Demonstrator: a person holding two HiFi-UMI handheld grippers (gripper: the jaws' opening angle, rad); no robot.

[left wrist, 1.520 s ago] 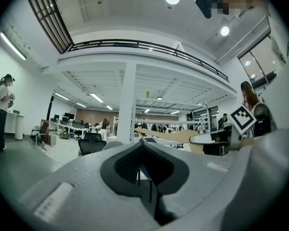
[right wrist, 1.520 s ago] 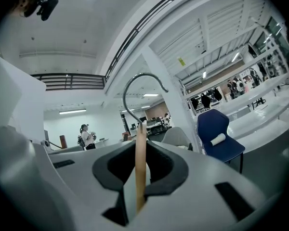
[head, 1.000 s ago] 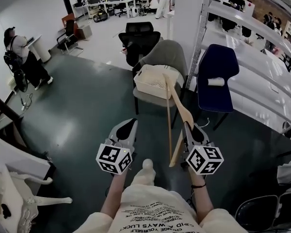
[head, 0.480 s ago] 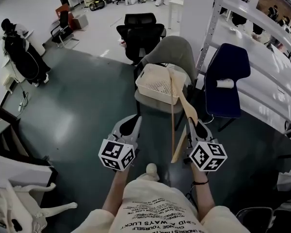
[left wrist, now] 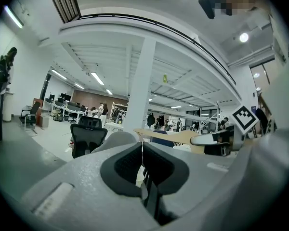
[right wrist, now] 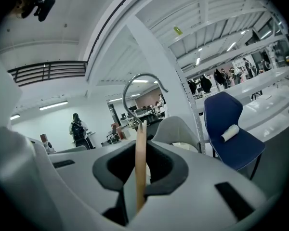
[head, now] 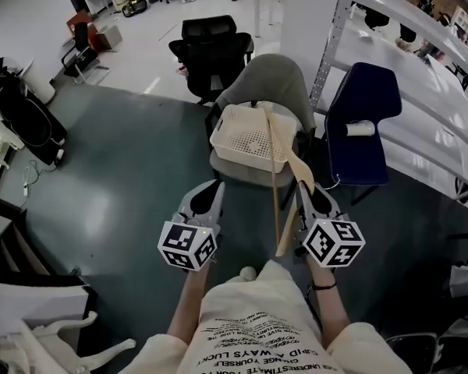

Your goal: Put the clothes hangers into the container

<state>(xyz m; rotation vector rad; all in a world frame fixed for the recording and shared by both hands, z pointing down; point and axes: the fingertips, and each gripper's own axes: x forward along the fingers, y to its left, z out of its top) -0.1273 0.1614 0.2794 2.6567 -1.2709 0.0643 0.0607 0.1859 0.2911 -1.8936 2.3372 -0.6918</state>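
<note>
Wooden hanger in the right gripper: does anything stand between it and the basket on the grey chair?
Nothing visible does. The right gripper holds the wooden hanger just before the basket on the grey chair; the basket's open top looks free.

We see a smooth, pale wooden clothes hanger (head: 299, 170) with a shiny metal hook (right wrist: 124, 95). Farther off, the cream perforated plastic basket (head: 246, 139) looks matt, the grey cloth-covered chair (head: 269, 80) soft, the dark green floor (head: 117, 178) glossy.
</note>
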